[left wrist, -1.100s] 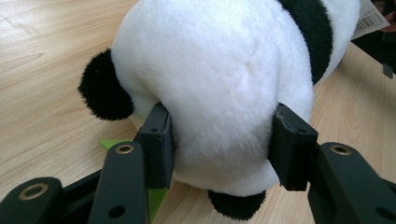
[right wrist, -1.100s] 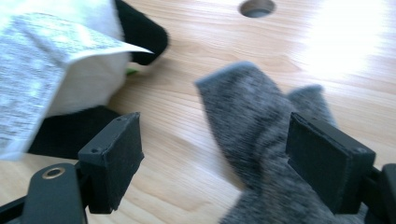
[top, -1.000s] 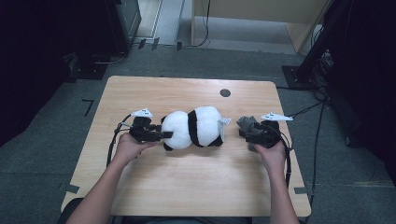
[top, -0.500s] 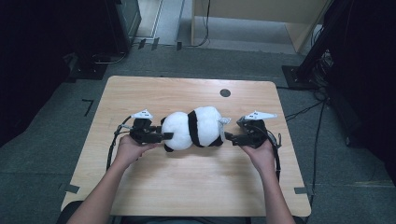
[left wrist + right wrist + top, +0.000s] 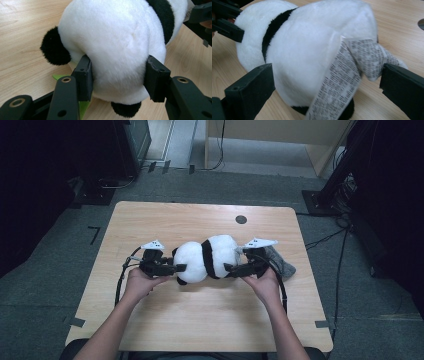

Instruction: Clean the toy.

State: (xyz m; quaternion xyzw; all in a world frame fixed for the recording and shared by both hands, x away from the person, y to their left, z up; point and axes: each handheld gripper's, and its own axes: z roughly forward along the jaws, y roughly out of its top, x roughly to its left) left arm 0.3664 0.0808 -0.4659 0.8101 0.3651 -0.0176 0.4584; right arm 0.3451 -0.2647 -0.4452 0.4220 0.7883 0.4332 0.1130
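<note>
The right gripper (image 5: 235,268) has slid in from the desk's (image 5: 165,220) right side, its jaws just spreading wide around the plush panda's (image 5: 207,257) rear, seemingly not pressing. The left gripper (image 5: 176,268) clenches its other end. The black-and-white panda lies mid-desk, printed tag (image 5: 347,72) dangling.

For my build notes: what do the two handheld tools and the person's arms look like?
Both are black. The left claw and right claw end in blocky square pads. Each carries a pale three-cornered plate with dark dots and trails a black cable. Forearms are bare, no sleeves.
</note>
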